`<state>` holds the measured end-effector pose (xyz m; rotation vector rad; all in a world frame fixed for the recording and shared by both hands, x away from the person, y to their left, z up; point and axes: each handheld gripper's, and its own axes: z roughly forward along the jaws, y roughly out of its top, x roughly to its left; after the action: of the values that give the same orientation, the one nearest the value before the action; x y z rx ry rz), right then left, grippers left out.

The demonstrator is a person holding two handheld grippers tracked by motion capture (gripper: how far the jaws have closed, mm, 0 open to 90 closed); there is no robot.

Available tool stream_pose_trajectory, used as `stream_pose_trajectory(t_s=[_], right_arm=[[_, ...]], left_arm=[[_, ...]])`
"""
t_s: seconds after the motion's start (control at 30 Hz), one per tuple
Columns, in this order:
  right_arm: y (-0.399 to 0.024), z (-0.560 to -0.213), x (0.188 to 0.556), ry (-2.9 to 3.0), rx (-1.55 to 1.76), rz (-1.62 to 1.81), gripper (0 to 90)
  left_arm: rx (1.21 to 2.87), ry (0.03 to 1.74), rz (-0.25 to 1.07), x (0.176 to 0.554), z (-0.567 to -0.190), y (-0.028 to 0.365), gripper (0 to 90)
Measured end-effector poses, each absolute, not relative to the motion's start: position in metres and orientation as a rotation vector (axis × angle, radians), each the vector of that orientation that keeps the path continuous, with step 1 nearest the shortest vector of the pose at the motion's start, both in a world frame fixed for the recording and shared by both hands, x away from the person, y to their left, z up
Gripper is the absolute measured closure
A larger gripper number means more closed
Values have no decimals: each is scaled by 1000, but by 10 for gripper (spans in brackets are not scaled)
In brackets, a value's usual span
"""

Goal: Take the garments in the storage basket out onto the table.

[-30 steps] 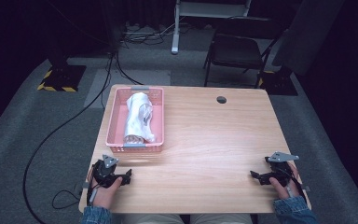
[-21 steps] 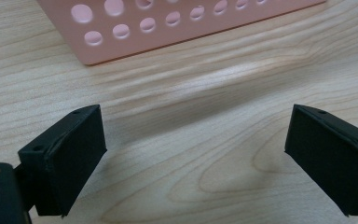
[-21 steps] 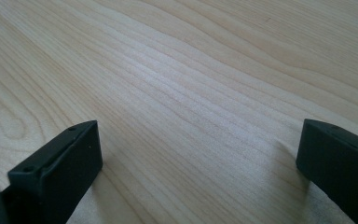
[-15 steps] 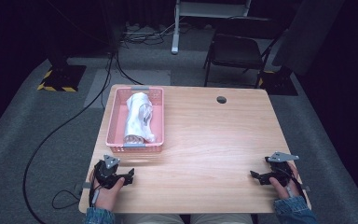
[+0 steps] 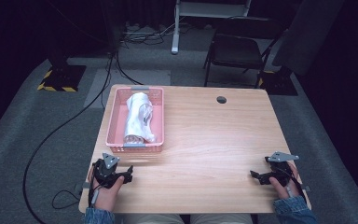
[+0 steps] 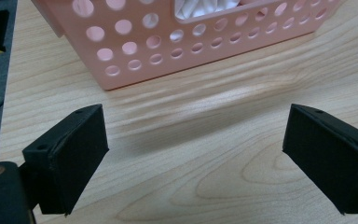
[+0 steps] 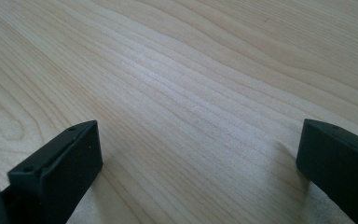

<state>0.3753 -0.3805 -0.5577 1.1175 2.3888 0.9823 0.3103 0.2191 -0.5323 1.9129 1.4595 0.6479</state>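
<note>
Not yet begun, judging by the layout. White bundle (image 5: 137, 119) lying inside the pink basket (image 5: 112, 116), lengthwise, at the table's (image 5: 214, 140) far left part. Untouched, not lifted, not shifted out.

Left gripper (image 5: 129, 171) low over the near left corner, just short of the basket's near wall and apart from it. In the left gripper view, aimed at that wall (image 6: 191, 51), with a strip of the bundle (image 6: 205, 7) seen above the rim. Jaws spread wide, just drawn in a touch, holding nothing; bare wood between them (image 6: 193, 154).

Right gripper (image 5: 256, 176) near the right edge, well apart from the basket. Jaws likewise spread wide and holding nothing, bare wood between them (image 7: 198, 158).

Left to do, most likely: reach over the near wall, close on the bundle, take it out. In short, the whole job.

Counted: one basket; one bundle, possibly several pieces wrapped together, cannot tell; two grippers, one in each hand; one table with one round hole (image 5: 221, 99) near the far edge; one chair (image 5: 235, 53) on the floor beyond.
</note>
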Motion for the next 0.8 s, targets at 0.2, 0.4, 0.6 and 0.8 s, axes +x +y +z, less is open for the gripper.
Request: stream_pose_trajectory(t_s=[0.2, 0.4, 0.6, 0.8], right_arm=[[-380, -558, 375, 2387, 1121, 982, 0], [-380, -558, 375, 2387, 1121, 981, 0], [-380, -558, 375, 2387, 1121, 982, 0], [-380, -558, 375, 2387, 1120, 981, 0]], left_arm=[[1896, 1455, 647, 310, -527, 218, 62], [1871, 1462, 638, 311, -525, 219, 76], [1840, 1461, 640, 313, -519, 221, 76], [1844, 1453, 639, 316, -518, 219, 76]])
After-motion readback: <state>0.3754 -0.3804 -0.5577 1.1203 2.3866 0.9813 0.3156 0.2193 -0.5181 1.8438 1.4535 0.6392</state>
